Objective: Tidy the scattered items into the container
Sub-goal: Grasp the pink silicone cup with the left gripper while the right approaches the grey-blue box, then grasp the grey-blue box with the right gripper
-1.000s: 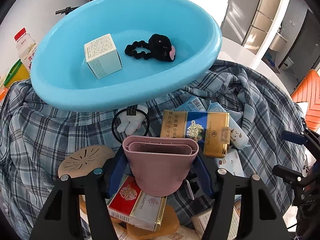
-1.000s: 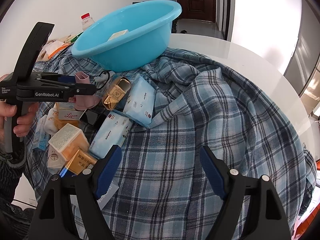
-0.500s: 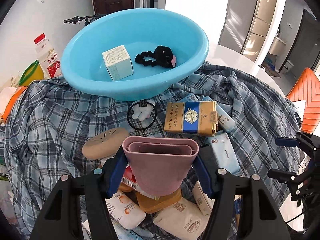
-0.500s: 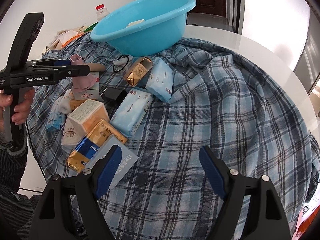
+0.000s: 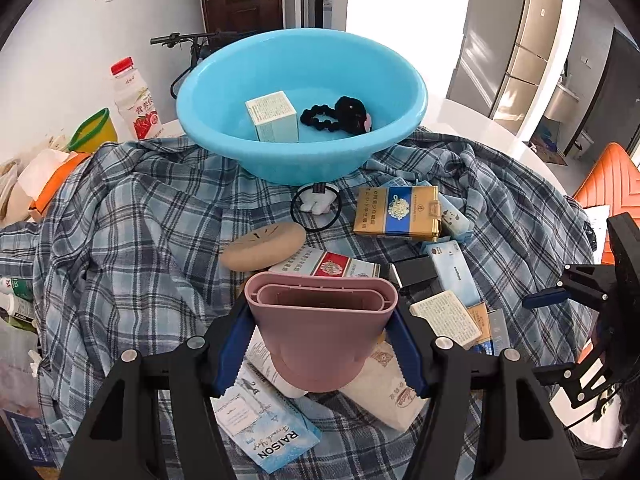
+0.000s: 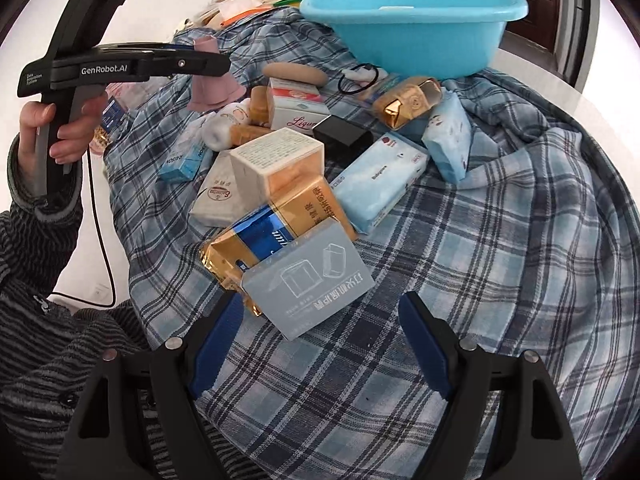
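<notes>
Left wrist view: the left claw (image 5: 320, 344), clamping the pink cup (image 5: 322, 320), is backing away from the basin (image 5: 300, 160), which is looking smaller now. The right claw (image 6: 320, 344) is hanging wide and empty above the grey box (image 6: 308, 280), so the cup is not being delivered yet.

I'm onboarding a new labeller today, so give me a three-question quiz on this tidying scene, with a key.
1. True or false: the left tool is shut on the pink nozzle.
2. Which two items already lie in the blue basin?
3. The right tool is: A) open, holding nothing; B) shut on a tissue pack; C) inside the basin.

Key:
1. True.
2. A white box and a black scrunchie.
3. A.
</notes>
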A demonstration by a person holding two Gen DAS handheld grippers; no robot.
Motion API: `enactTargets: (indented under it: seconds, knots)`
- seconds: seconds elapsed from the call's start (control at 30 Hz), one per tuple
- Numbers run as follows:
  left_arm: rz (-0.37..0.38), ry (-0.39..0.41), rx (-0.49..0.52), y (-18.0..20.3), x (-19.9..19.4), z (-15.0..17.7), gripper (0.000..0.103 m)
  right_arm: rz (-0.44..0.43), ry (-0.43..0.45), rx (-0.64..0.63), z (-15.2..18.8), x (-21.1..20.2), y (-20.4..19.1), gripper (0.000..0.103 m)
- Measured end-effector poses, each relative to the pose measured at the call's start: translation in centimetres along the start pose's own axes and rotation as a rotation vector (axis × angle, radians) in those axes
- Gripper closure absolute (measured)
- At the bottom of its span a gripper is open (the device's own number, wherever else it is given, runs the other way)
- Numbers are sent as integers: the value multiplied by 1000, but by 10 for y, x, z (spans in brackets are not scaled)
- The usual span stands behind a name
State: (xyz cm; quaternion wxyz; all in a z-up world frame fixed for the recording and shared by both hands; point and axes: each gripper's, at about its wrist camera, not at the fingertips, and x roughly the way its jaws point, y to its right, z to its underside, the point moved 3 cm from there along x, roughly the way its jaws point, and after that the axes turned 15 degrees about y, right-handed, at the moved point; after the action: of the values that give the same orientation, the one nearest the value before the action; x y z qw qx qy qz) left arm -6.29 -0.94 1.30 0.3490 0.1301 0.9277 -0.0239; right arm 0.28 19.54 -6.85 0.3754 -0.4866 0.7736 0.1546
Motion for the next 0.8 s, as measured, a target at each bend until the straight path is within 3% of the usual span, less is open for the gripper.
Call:
enactTargets:
  seconds: [0.17, 0.47, 0.5, 0.57, 0.8]
  knots:
    - [-27, 5, -6, -10, -12, 4, 37, -64, -59, -109, 2, 15, -8, 24]
    - [-45, -10, -6, -15, -17, 9, 37, -40, -105, -319, -4, 35, -18, 24]
    - [-41, -10, -6, -14, -17, 9, 37, -33, -100, -319, -5, 35, -17, 24]
    - [-31, -9, -4, -11, -17, 10, 37, -27, -78, -267, -6, 35, -11, 37]
    - [-3, -13, -6, -5, -12, 12, 37, 117, -48, -133, -7, 18, 1, 38]
